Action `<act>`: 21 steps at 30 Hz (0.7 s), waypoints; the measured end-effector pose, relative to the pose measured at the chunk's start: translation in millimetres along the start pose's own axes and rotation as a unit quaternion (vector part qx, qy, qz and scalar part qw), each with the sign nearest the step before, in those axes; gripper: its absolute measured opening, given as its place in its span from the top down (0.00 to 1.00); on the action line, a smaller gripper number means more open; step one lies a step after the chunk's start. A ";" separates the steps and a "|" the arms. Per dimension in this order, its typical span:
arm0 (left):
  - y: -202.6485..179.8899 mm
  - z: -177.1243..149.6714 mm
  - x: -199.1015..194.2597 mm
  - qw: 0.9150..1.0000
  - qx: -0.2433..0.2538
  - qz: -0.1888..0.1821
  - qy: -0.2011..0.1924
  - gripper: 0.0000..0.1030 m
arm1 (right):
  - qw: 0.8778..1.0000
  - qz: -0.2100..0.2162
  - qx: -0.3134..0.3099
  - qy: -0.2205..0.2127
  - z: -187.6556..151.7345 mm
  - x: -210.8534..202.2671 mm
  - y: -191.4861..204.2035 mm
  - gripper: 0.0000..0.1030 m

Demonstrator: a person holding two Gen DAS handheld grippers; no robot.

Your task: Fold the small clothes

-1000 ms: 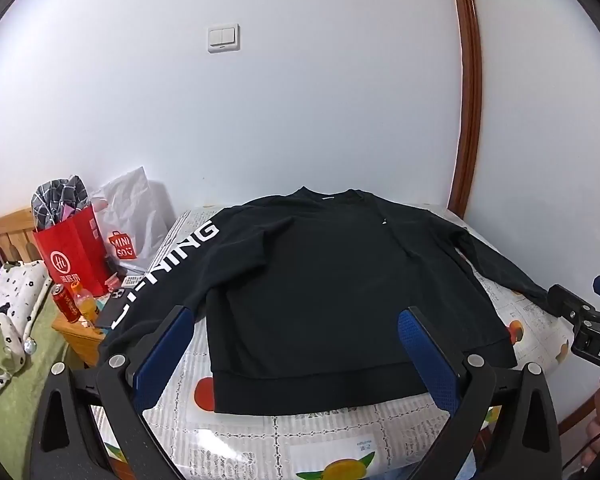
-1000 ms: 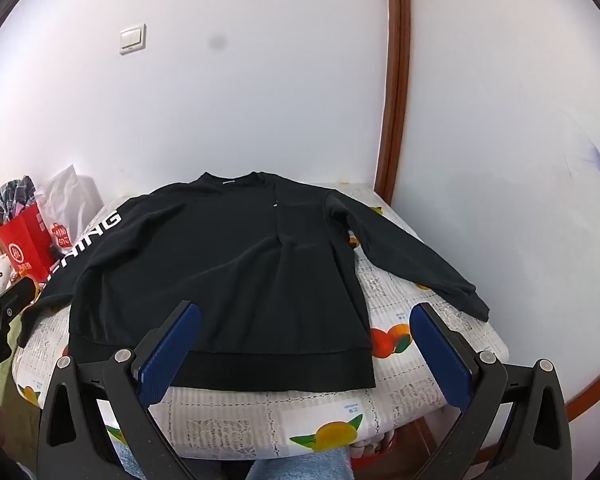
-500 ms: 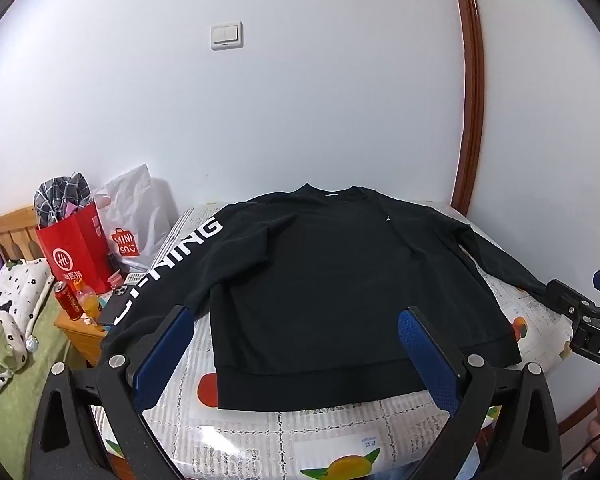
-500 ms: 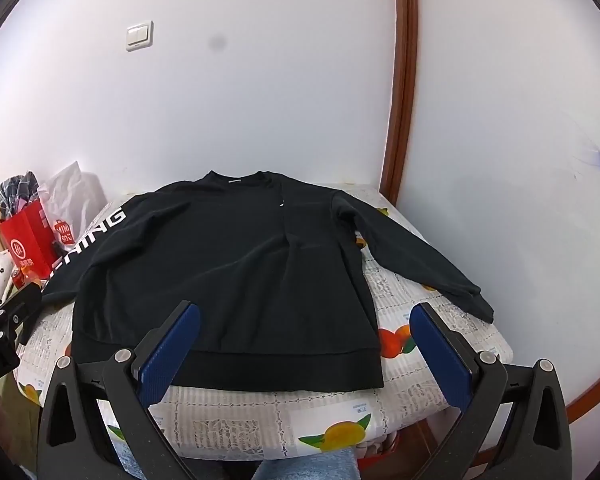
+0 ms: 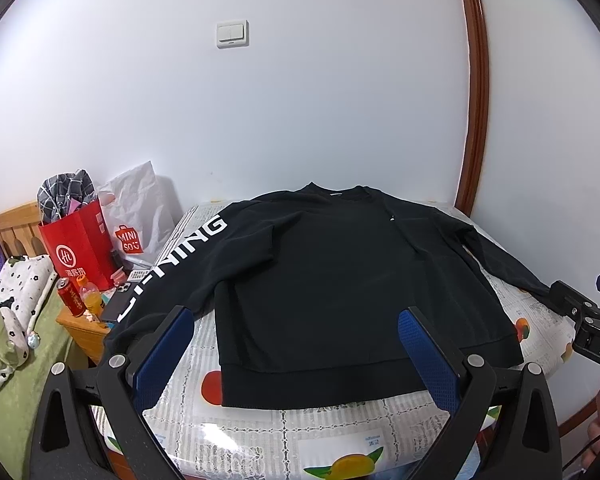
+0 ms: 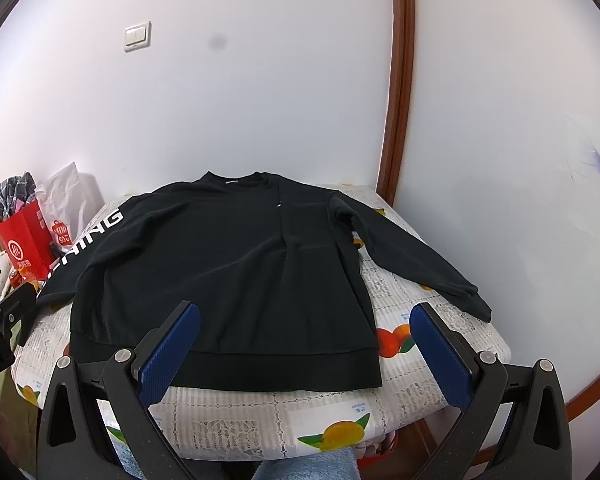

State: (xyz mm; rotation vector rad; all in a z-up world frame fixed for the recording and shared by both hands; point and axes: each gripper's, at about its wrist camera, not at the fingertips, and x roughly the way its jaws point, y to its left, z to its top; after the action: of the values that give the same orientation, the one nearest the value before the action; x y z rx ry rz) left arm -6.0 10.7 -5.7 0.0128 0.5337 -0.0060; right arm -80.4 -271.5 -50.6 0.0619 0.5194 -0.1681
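On our left, a red paper bag [image 5: 78, 246] holds checked cloth, with a white Miniso bag [image 5: 138, 216] beside it. Our left gripper [image 5: 296, 354] hangs wide open, empty. The black sweatshirt [image 6: 220, 272] lies flat on the fruit-print tabletop [image 6: 440, 320], sleeves spread, white lettering down one sleeve. Our right gripper [image 6: 305, 354] is wide open too.

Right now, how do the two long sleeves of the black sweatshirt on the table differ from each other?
The left sleeve of the black sweatshirt carries large white letters; the right sleeve is plain black. The left sleeve's cuff end goes past the edge of the fruit-print tablecloth, towards the red paper bag; the right sleeve's cuff lies on the cloth near its edge. Both lie straight, angled outward from the shoulders, unfolded.
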 end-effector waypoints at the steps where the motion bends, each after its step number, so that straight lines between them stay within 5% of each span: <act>1: 0.4 0.0 -0.1 1.000 -0.001 0.000 0.000 0.00 | 1.000 0.000 0.000 0.000 -0.4 0.0 -0.1 0.00; 21: -2.1 -2.1 2.4 1.000 0.001 0.000 0.006 0.00 | 1.000 -0.004 0.001 -0.002 -3.0 0.0 -2.1 0.00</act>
State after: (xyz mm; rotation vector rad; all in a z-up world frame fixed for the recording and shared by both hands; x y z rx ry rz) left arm -5.1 8.5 -8.7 0.0149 0.5465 -0.0059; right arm -82.2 -273.2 -53.2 0.0621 0.5151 -0.1774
